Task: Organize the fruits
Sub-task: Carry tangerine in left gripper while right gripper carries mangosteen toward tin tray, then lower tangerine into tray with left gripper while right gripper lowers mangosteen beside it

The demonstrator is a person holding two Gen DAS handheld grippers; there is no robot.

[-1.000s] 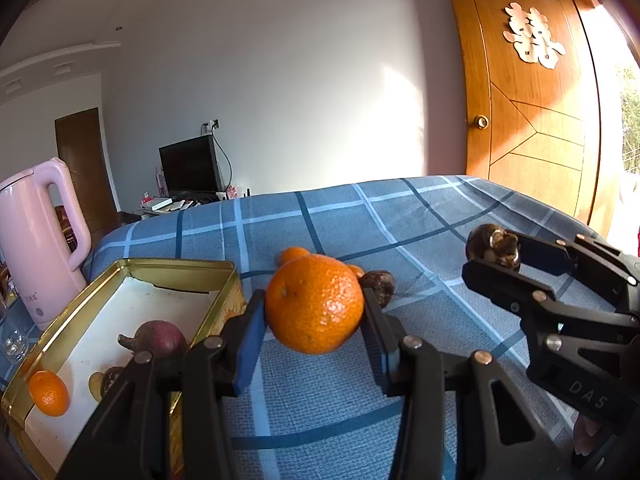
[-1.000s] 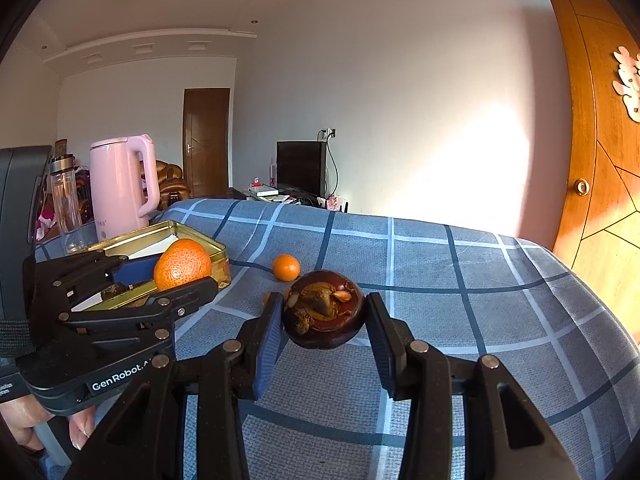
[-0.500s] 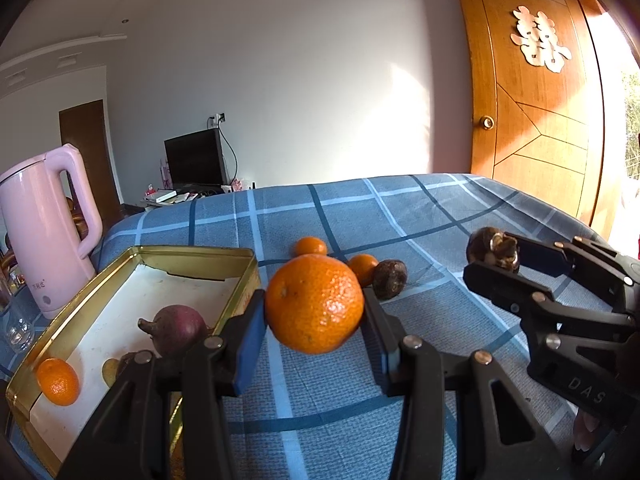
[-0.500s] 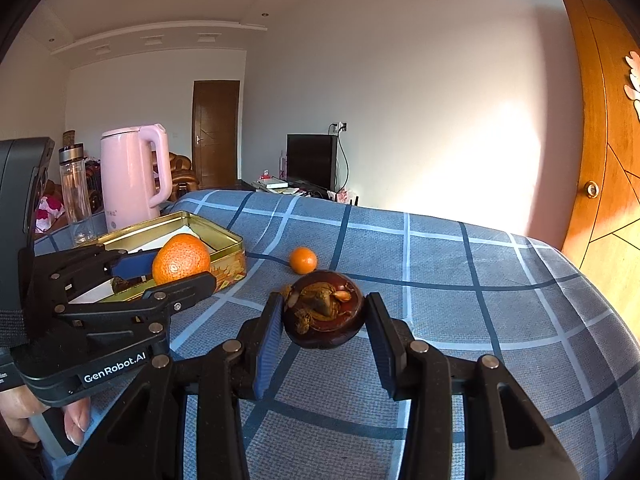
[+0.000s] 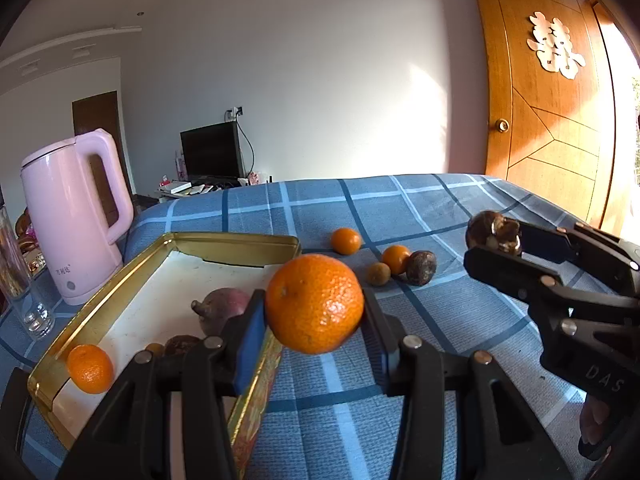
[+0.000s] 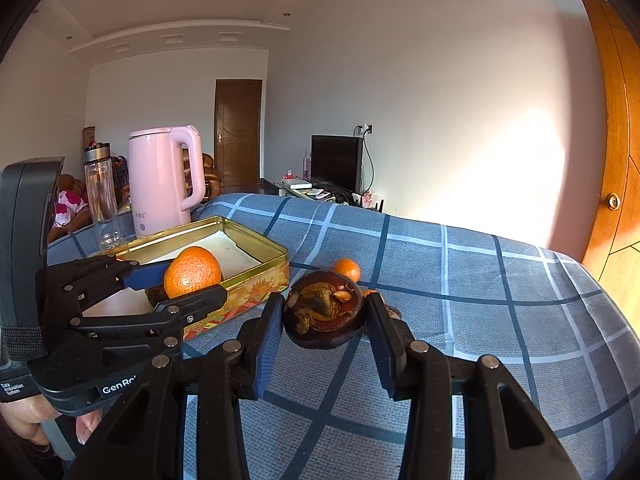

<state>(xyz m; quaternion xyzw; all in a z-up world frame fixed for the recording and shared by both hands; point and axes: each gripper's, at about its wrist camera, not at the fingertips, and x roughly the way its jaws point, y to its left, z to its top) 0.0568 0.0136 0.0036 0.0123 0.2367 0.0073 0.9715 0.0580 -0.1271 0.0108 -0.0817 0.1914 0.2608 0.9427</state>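
My left gripper [image 5: 315,312] is shut on a large orange [image 5: 315,303] and holds it in the air over the right rim of the gold tin [image 5: 236,242]. The orange also shows in the right wrist view [image 6: 193,272]. My right gripper [image 6: 323,316] is shut on a dark mangosteen [image 6: 324,314], held above the blue checked cloth; it appears at the right of the left wrist view [image 5: 494,231]. In the tin lie a purple mangosteen [image 5: 224,306], a small orange [image 5: 90,368] and small brown fruits [image 5: 180,346].
On the cloth beyond the tin lie two small oranges [image 5: 346,241], a brown round fruit [image 5: 378,273] and a dark fruit [image 5: 421,267]. A pink kettle [image 5: 72,220] and a glass [image 5: 20,292] stand left of the tin. A wooden door [image 5: 552,120] is at the right.
Both grippers have moved left toward the tin, each still holding its fruit. The tin and kettle look closer, and more of the loose fruit on the cloth shows.
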